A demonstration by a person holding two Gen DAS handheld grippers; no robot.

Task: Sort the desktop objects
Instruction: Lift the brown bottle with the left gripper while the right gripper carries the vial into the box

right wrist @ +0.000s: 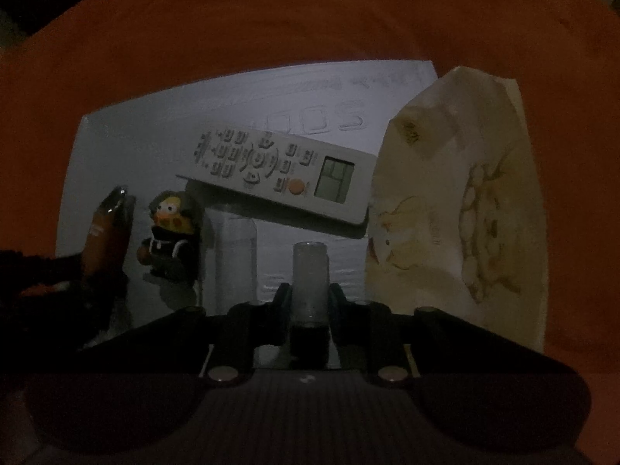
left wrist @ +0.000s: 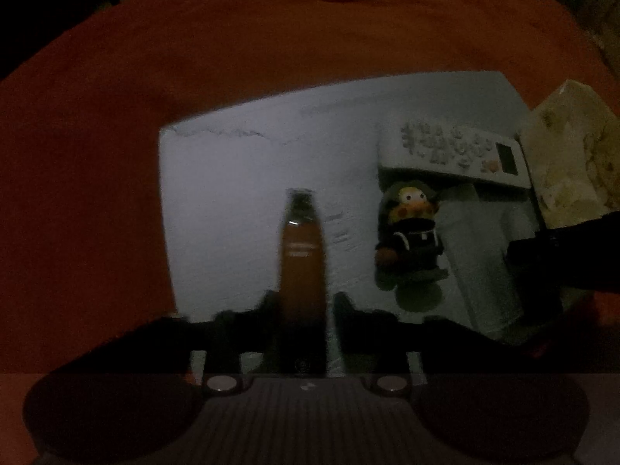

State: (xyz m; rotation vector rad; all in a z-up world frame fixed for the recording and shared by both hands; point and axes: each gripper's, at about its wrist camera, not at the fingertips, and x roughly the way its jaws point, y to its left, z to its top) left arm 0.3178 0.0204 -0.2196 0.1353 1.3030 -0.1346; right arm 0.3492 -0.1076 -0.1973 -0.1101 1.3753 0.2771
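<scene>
The picture is dim. My left gripper (left wrist: 304, 304) is shut on a slim brown tube (left wrist: 302, 248) with a dark cap, whose far end points away over a white sheet (left wrist: 232, 193). My right gripper (right wrist: 310, 293) is shut on a short translucent tube (right wrist: 310, 267) with a dark base. In the right wrist view the brown tube (right wrist: 104, 236) and the left gripper's dark fingers (right wrist: 58, 283) show at the left edge. A small duck figure (right wrist: 172, 232) in dark clothes stands between the two grippers.
A white remote control (right wrist: 279, 170) lies slanted on the sheet behind the duck figure. A pale cylinder (right wrist: 236, 255) lies beside the duck. A cream printed tissue pack (right wrist: 453, 209) stands at the right. An orange cloth (left wrist: 271, 38) covers the table around the sheet.
</scene>
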